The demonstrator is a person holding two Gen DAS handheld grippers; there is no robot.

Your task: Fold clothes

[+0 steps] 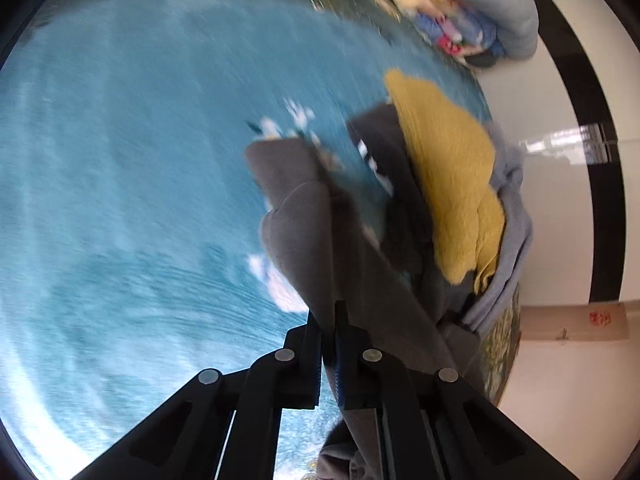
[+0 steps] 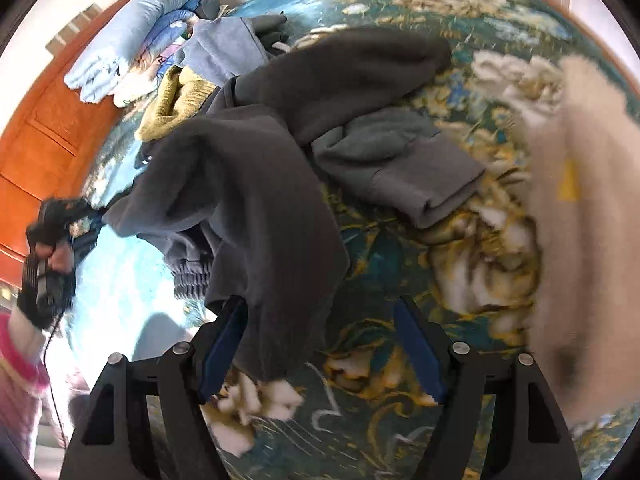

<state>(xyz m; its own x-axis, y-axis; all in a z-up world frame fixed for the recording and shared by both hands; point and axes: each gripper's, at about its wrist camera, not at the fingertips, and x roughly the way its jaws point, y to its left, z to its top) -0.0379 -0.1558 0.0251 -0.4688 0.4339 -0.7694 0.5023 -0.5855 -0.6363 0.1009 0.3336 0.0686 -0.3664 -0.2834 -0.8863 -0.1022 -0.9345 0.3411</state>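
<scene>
1. Between the closed fingers of the left gripper [image 1: 329,320], grey cloth [image 1: 304,216] is being pinched and is hanging lifted over the blue bedcover [image 1: 120,160].
2. Ahead of the right gripper [image 2: 320,344], which is standing wide with nothing in it, the same cloth is draping down near its left finger.
3. Judging by this, a garment is being picked up for spreading; the next move is probably needing a second grip on a free edge.

A home, likely a bedroom: a floral teal bedspread [image 2: 380,248] lies under the tongs, folded quilts [image 2: 132,48] are stacked at its far edge, and an orange wooden door [image 2: 44,128] stands beyond to the left.
</scene>
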